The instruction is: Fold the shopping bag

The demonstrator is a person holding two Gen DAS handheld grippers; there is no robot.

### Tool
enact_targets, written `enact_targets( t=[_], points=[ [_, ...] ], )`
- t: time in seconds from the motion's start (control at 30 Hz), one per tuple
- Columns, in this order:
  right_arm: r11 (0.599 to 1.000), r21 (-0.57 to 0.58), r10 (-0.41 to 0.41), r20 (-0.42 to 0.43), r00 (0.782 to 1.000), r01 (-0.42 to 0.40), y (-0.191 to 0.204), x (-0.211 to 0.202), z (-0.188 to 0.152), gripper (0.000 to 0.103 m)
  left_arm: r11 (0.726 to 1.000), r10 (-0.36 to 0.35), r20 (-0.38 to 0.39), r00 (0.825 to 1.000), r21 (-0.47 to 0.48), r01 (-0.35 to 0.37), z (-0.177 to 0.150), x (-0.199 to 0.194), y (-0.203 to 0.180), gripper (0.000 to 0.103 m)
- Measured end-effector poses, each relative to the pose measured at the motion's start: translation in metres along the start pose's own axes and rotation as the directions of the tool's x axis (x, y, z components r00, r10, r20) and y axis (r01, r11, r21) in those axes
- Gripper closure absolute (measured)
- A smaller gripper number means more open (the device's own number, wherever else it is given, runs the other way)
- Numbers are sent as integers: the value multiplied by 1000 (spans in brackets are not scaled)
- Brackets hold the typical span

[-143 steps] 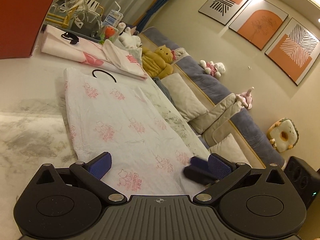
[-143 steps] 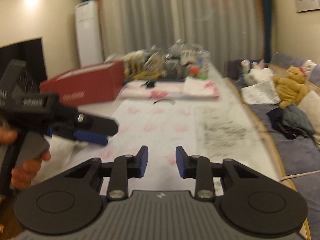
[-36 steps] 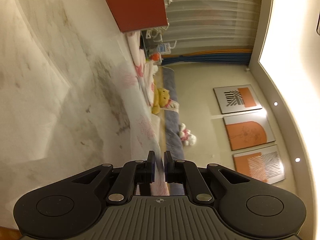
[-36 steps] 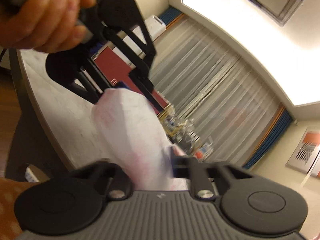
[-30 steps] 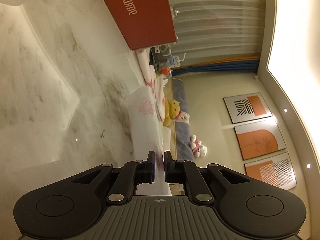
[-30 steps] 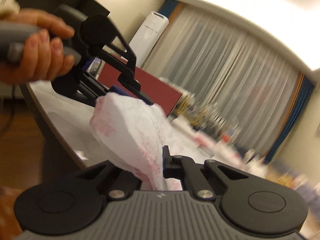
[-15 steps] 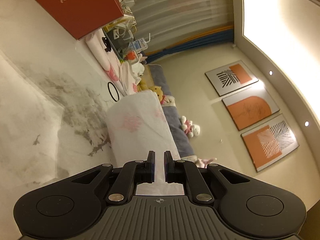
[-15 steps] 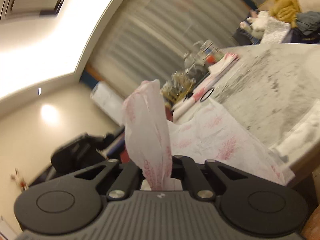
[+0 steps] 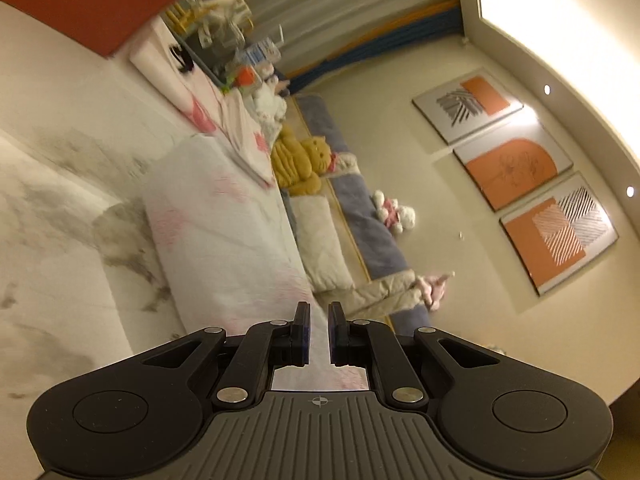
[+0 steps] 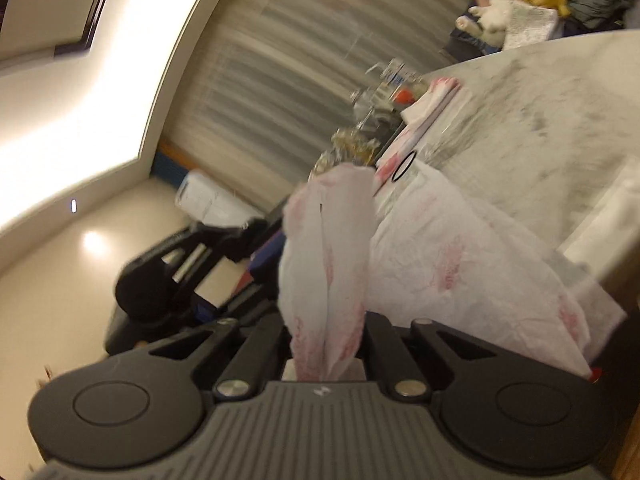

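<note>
The shopping bag point(image 9: 224, 236) is white with pink prints and lies along the marble table, folded lengthwise. My left gripper point(image 9: 318, 336) is shut on its near edge, which runs between the pads. My right gripper point(image 10: 326, 344) is shut on another part of the bag point(image 10: 326, 264), which stands bunched above the jaws, the rest point(image 10: 460, 264) draping to the table. The bag's black handle loop point(image 10: 402, 166) lies at its far end. The left gripper point(image 10: 192, 272) also shows in the right wrist view, left of the bunched cloth.
A red box point(image 9: 100, 0) stands at the table's far left corner. More folded printed bags point(image 9: 192, 92) and clutter of bottles lie behind it. A grey sofa point(image 9: 360, 216) with a yellow plush toy point(image 9: 300, 160) and cushions runs along the table's right side.
Both grippers have kept their hold on the bag. The left view has swung so more of the sofa shows and the bag lies flatter along the table. The right gripper has tilted slightly.
</note>
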State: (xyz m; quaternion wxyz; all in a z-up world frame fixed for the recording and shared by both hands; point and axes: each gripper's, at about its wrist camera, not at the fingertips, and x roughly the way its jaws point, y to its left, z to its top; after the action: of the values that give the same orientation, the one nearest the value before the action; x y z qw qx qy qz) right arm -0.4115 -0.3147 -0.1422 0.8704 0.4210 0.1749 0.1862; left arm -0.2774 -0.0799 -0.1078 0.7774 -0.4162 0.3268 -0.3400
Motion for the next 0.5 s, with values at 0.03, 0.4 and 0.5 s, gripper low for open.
enact_targets(
  t=[0.03, 0.4, 0.5],
  points=[
    [997, -76, -15, -37, 999, 12, 11, 8, 1, 101, 1000, 3, 27, 1000, -9, -3, 1, -11, 3, 96],
    [699, -714, -106, -162, 981, -42, 105, 34, -35, 87, 944, -77, 131, 988, -310, 115, -6, -85, 72, 96],
    [618, -779, -76, -192, 978, -104, 123, 15, -53, 32, 895, -166, 133, 977, -395, 206, -9, -80, 87, 96]
  ],
)
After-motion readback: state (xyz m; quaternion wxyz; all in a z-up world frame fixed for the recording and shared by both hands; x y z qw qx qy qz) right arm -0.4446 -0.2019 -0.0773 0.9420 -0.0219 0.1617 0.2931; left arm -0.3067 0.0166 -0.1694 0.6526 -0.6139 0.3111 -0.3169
